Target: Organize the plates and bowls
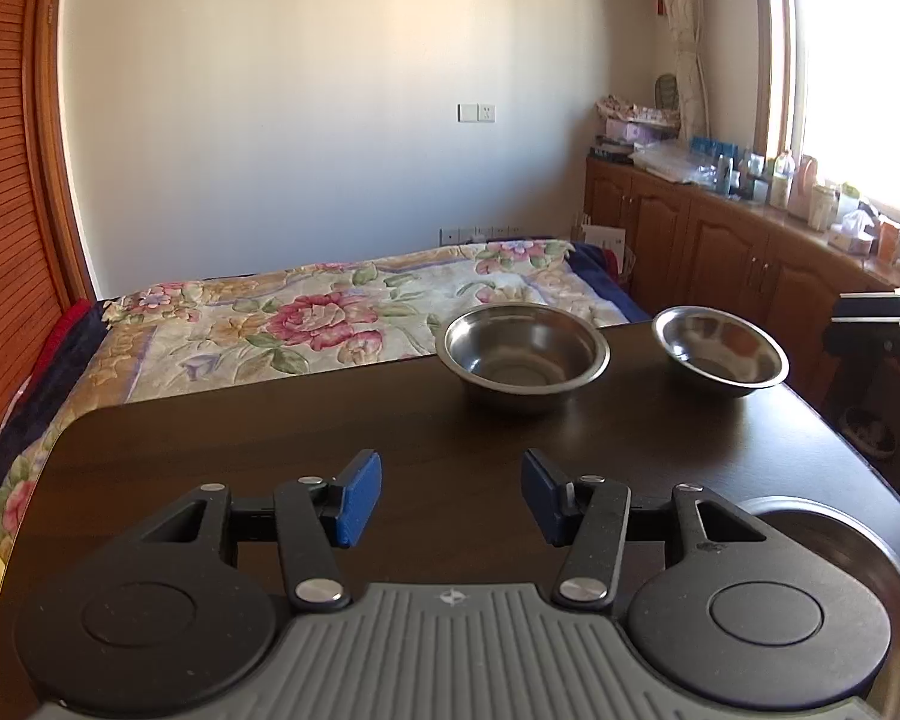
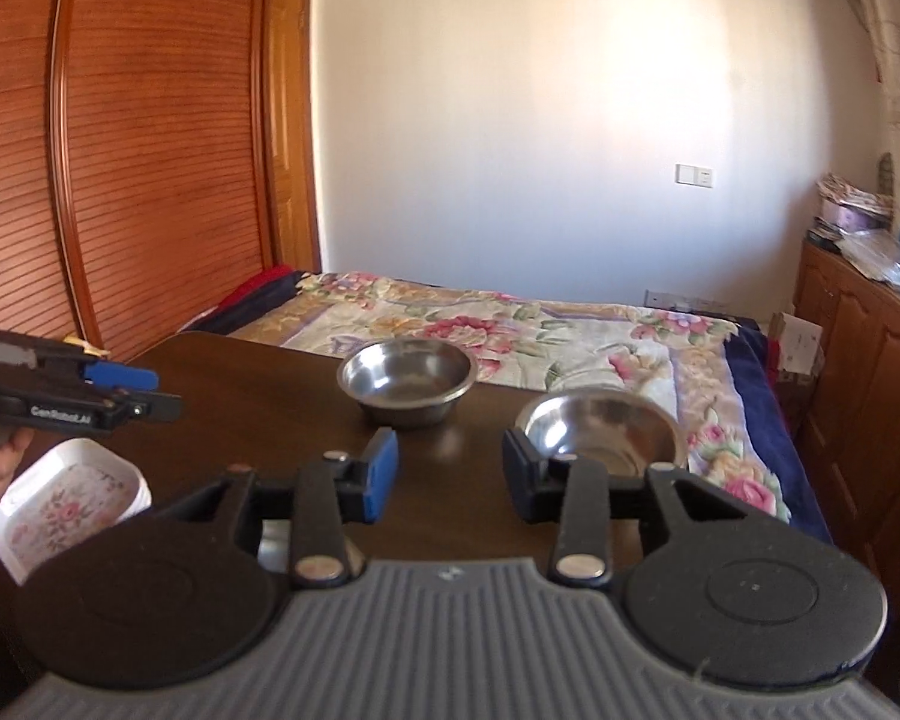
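Two steel bowls stand on the dark wooden table [image 1: 270, 438]. In the left wrist view the nearer bowl [image 1: 522, 354] is at centre and the second bowl [image 1: 720, 351] is to its right. My left gripper [image 1: 451, 495] is open and empty, well short of them. A steel plate's rim [image 1: 858, 546] shows at lower right. In the right wrist view my right gripper [image 2: 450, 471] is open and empty, with the second bowl [image 2: 606, 435] just beyond its right finger and the other bowl [image 2: 405, 381] further off. A white floral square dish [image 2: 66, 507] lies at left below the left gripper [image 2: 120, 390].
A bed with a floral cover [image 1: 342, 312] lies just beyond the table's far edge. Wooden cabinets [image 1: 720, 246] with clutter run along the right wall under a window. A slatted wooden wardrobe [image 2: 150, 150] stands at left.
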Available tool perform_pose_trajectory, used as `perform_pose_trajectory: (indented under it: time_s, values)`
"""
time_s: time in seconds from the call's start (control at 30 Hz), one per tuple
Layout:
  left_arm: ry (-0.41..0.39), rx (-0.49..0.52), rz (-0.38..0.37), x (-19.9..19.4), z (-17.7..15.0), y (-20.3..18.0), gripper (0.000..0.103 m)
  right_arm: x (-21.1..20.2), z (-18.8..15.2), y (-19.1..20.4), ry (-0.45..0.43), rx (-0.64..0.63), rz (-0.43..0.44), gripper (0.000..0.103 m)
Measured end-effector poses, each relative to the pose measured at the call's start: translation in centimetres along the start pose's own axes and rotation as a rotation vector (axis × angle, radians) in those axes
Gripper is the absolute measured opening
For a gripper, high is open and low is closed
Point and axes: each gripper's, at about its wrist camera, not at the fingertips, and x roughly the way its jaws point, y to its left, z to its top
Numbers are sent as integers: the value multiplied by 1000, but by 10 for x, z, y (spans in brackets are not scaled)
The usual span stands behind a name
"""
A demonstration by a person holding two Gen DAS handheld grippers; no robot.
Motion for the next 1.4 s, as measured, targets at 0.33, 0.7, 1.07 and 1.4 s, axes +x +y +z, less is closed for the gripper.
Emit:
perform_pose_trajectory:
  time_s: [0.33,0.7,1.07,1.4]
  values:
    - [49,35,18,48,21,12,56,50,20,-9,82,-34,61,46]
    - [70,13,-22,94,40,11,57,113,32,-21,147,39,86,46]
    - [98,-6,-46,130,52,11,57,159,28,-27,214,97,123,44]
    - [149,-46,-88,148,48,10,44,173,26,-23,256,121,144,44]
